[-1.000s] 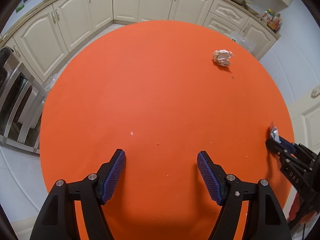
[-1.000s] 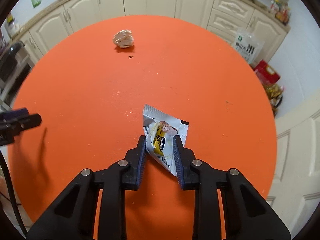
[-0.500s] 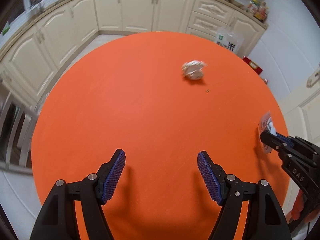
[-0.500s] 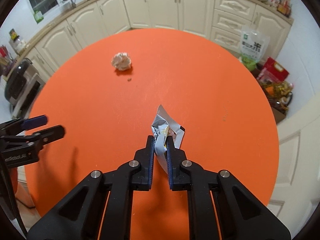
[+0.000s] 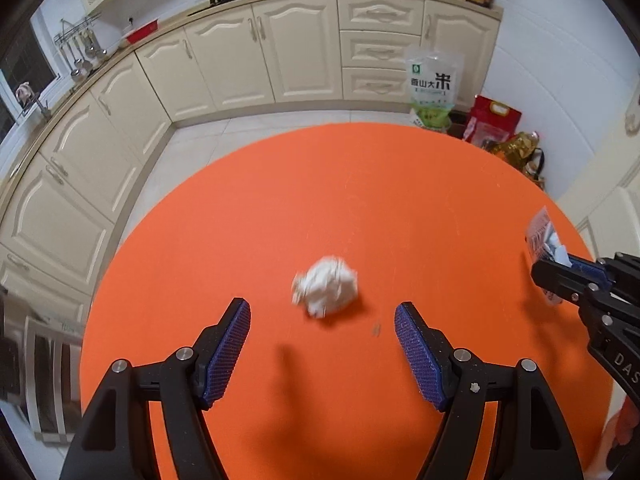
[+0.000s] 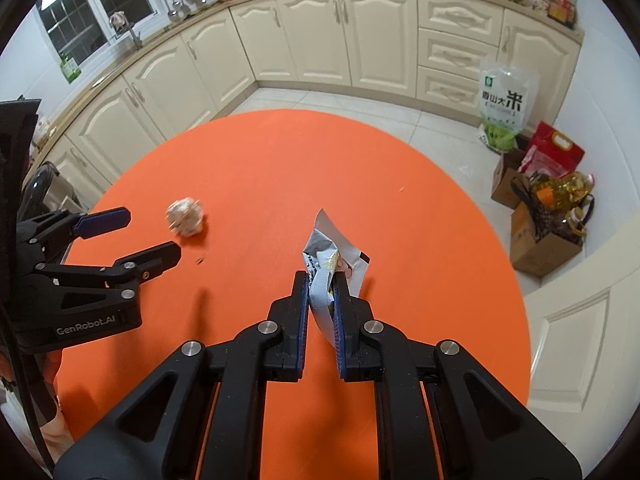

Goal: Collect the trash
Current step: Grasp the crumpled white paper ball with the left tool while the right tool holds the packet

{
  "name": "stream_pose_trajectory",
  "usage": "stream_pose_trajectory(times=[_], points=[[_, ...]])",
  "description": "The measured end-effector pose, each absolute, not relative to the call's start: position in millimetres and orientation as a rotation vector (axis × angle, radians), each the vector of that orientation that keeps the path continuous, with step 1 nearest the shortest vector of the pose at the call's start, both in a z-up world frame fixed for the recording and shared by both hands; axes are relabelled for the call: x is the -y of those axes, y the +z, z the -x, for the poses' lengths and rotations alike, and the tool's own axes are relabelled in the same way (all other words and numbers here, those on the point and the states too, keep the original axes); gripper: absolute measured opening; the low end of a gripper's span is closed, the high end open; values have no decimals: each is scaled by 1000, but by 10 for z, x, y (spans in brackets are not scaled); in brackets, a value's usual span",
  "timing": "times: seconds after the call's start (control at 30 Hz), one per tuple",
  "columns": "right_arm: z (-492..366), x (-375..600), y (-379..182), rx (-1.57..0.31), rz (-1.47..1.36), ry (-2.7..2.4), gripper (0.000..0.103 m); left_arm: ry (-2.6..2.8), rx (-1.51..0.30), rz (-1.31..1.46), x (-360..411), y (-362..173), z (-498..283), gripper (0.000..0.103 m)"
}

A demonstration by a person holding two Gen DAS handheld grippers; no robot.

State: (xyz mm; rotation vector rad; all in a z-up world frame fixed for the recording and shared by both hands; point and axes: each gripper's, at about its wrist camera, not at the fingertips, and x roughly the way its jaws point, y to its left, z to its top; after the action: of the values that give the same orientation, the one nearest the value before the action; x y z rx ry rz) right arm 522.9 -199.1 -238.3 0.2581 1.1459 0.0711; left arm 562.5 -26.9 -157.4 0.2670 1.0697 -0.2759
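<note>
Right hand-held gripper clamped on wrapper

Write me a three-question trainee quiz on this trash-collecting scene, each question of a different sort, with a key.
1. True or false: the right gripper is shut on the snack wrapper.
2. Multiple choice: the crumpled paper ball lies (A) between the pads of the left gripper, (B) on the orange table just ahead of the open left gripper, (C) on the floor.
3. Fill in: the bag of rice leans against the cream ______.

Key: 1 true; 2 B; 3 cabinets.
</note>
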Motion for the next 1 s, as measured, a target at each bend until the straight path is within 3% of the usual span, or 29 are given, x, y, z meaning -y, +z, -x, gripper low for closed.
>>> stream_pose_trajectory(times=[0.13,0.23,0.27,0.63,1.0], points=[[-5317,2081,-2478,-1149,-284,74,11,-281,-1123,-213,269,-1791,-5779,68],[-5327,2124,-2514,-1148,-308,80,11,-297,-1171,-158,201,-1898,-5906,49],[-5324,2129,-2516,-1144,-306,81,11,-303,-1161,-150,186,-1886,-5902,33],[-5118,2116,-2402,-1148,-312,81,11,-320,-1167,-63,-171,-1664,-5787,31],[-4393,2164,-1912,-1089,-309,26,11,-357,-1056,-103,39,-1324,-4521,31]])
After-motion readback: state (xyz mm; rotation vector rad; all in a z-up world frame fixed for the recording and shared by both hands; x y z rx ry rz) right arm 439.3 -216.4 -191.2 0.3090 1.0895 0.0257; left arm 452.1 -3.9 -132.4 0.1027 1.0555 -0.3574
